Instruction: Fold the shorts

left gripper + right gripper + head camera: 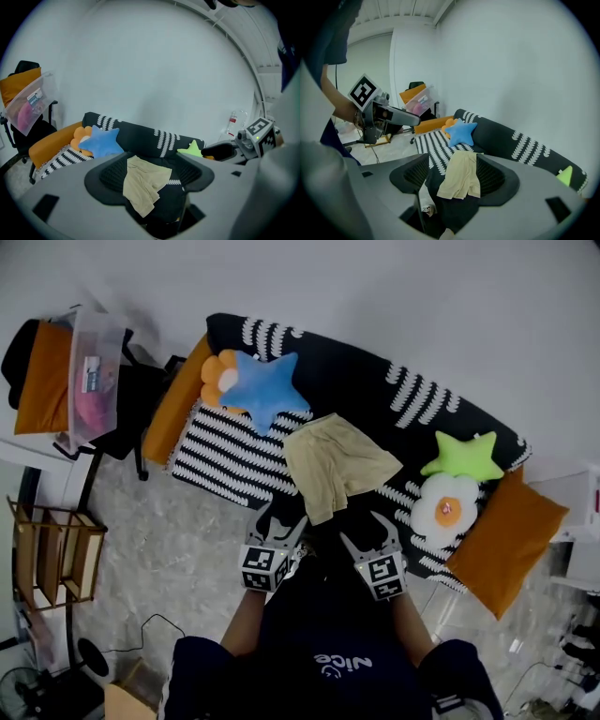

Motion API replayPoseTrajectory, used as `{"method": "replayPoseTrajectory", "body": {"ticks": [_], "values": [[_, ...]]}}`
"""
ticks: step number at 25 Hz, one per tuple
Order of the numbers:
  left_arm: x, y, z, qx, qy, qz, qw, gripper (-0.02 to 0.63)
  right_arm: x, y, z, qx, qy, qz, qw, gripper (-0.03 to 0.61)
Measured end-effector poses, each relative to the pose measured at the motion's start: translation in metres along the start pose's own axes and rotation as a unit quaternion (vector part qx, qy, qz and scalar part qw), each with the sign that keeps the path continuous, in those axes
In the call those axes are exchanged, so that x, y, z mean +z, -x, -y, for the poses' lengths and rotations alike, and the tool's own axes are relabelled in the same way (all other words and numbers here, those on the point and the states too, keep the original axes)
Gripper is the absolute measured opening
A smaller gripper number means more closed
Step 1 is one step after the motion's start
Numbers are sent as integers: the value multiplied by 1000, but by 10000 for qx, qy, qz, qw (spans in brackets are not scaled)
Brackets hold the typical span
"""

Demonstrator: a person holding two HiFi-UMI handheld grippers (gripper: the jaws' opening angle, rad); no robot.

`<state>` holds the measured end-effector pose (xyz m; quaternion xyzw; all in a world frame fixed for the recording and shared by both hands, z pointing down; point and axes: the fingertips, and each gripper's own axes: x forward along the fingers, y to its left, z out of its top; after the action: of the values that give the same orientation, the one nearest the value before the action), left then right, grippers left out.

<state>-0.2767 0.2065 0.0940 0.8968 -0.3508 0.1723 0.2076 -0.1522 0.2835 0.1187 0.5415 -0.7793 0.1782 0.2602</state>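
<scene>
The left gripper (151,161) has its jaws wide apart. Between and beyond them, beige shorts (143,183) lie rumpled on a black sofa (140,136). A blue star cushion (101,142) sits past the left jaw.

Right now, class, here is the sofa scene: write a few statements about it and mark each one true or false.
1. The shorts lie on the sofa. True.
2. The left gripper is shut on the shorts. False: its fingers are open and hold nothing.
3. In the head view, the blue star lies right of the shorts. False: it lies to their left, and the green star lies to their right.
4. The right gripper is open. True.
</scene>
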Motion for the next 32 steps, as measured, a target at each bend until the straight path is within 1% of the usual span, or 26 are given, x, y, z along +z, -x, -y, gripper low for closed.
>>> {"method": "replayPoseTrajectory", "body": {"ticks": [4, 7, 9, 12, 15, 21, 23, 26, 29, 32], "values": [[6, -13, -6, 148, -86, -22, 9999, 316, 2, -17, 12, 208, 14, -49, 9998, 305], [9, -23, -12, 282, -103, -29, 9995, 316, 14, -30, 17, 461, 103, -48, 9989, 305], [14, -34, -18, 380, -108, -65, 9992, 316, 24, -40, 26, 588, 31, 28, 9983, 305], [16, -45, -20, 524, -59, -232, 9983, 316, 27, -50, 45, 695, -149, 45, 9975, 304], [14, -60, -22, 607, -71, -440, 9972, 313, 26, -60, 57, 840, -167, 9, 9963, 304], [16, -92, -41, 734, 25, -772, 9943, 296, 10, -75, 59, 1096, -310, -188, 9933, 302], [15, -104, -49, 677, -31, -913, 9935, 288, 4, -78, 56, 1125, -456, -290, 9922, 302], [11, -126, -58, 461, -81, -1132, 9925, 279, -10, -79, 56, 1074, -689, -477, 9907, 304], [1, -144, -66, 191, -218, -1379, 9900, 273, -27, -81, 51, 877, -991, -721, 9886, 302], [-14, -163, -78, -150, -442, -1730, 9838, 268, -37, -88, 43, 621, -1412, -850, 9844, 286]]}}
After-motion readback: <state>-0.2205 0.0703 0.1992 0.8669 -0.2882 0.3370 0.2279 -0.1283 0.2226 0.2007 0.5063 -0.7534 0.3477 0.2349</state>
